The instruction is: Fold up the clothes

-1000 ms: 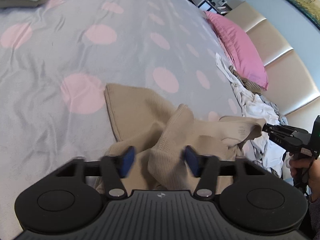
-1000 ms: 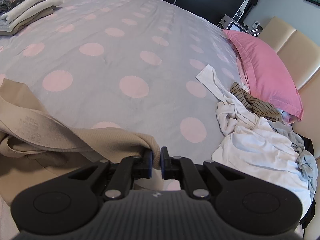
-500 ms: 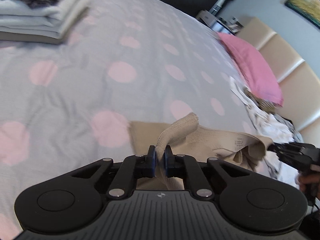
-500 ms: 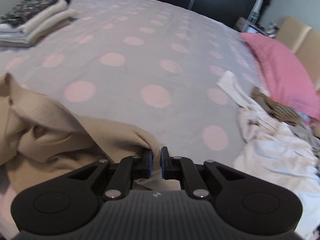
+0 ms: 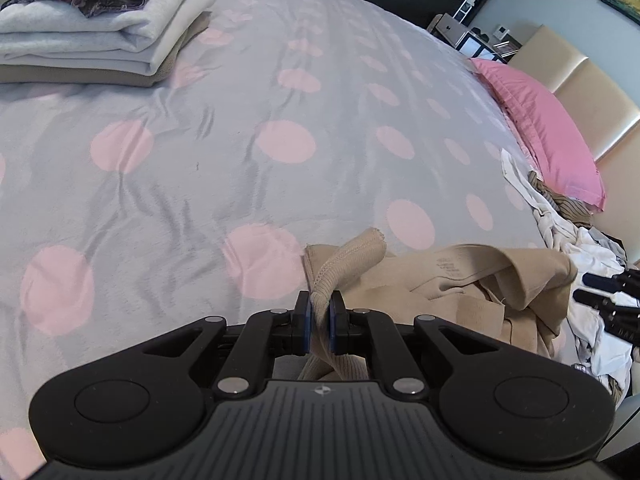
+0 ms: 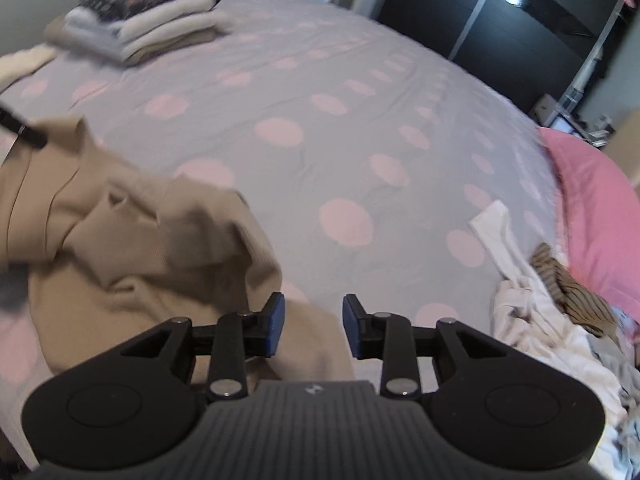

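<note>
While both grippers worked at its near edge, the scene read as follows.

Bed cover: grey with pink dots, it filled most of both views.

Pink pillow: it lay at the far right side of the bed, against a cream headboard.

Unfolded heap: white and striped clothes lay crumpled just below the pillow.

Folded stack: pale items with a dark floral piece on top sat at the far left of the bed.

Beige garment: it lay rumpled on the near edge of the bed, between the two grippers, its ribbed cuff lifted up.

Left gripper: its blue pads were pressed together on the ribbed cuff of the beige garment.

Right gripper: its jaws were opening; beige cloth lay under and behind the gap, and the pads pressed on nothing.
</note>
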`<state>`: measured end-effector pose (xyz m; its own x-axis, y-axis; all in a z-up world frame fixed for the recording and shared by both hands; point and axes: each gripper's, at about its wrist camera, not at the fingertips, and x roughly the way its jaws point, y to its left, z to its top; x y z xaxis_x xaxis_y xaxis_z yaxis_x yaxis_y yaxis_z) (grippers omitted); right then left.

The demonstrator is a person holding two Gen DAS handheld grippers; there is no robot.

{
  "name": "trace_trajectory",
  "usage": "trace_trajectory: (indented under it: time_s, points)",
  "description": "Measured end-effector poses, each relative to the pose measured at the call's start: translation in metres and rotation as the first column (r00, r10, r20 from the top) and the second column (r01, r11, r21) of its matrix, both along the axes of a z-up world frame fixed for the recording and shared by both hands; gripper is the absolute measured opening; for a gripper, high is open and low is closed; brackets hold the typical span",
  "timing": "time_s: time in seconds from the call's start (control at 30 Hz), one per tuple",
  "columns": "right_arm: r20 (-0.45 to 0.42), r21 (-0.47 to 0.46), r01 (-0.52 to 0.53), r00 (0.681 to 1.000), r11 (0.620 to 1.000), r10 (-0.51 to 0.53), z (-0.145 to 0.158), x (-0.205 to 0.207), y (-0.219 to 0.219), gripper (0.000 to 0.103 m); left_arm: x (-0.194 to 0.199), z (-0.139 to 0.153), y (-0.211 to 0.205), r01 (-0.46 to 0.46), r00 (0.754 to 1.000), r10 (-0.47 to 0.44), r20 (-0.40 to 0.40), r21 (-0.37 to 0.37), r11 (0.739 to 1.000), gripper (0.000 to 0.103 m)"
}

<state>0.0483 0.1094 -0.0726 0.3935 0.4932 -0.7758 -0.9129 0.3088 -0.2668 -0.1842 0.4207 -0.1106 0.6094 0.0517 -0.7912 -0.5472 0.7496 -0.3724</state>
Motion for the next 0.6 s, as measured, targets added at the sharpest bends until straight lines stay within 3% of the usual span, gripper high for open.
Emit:
trace_trajectory:
  time_s: [0.1,0.2,0.33,0.47,0.6]
  points:
    - [0.062,-0.019,-0.104,0.993,0.994,0.105,-0.003,-0.015,0.008,0.041,0.003,-0.001,0.000,0.005,1.000,-0.005,-0.008,0.003,1.000,0.007]
    - [0.253,-0.123,-0.248,0.928,0.961,0.272,-0.006,-0.048,0.015,0.049,0.005,-0.002,0.001,0.005,1.000,-0.005,-0.015,0.002,1.000,0.007]
    - [0.443,-0.270,-0.389,0.763,0.881,0.472,-0.016,-0.090,0.016,0.049,0.006,-0.002,0.002,0.005,1.000,-0.005,-0.015,-0.007,1.000,0.007]
    - [0.520,-0.392,-0.449,0.612,0.803,0.595,-0.036,-0.118,0.019,0.049,0.005,-0.001,0.004,0.006,1.000,-0.007,-0.016,-0.012,1.000,0.007]
    - [0.572,-0.533,-0.465,0.418,0.707,0.706,-0.064,-0.137,0.019,0.052,0.005,0.000,0.003,0.012,1.000,-0.012,-0.015,-0.011,1.000,0.007]
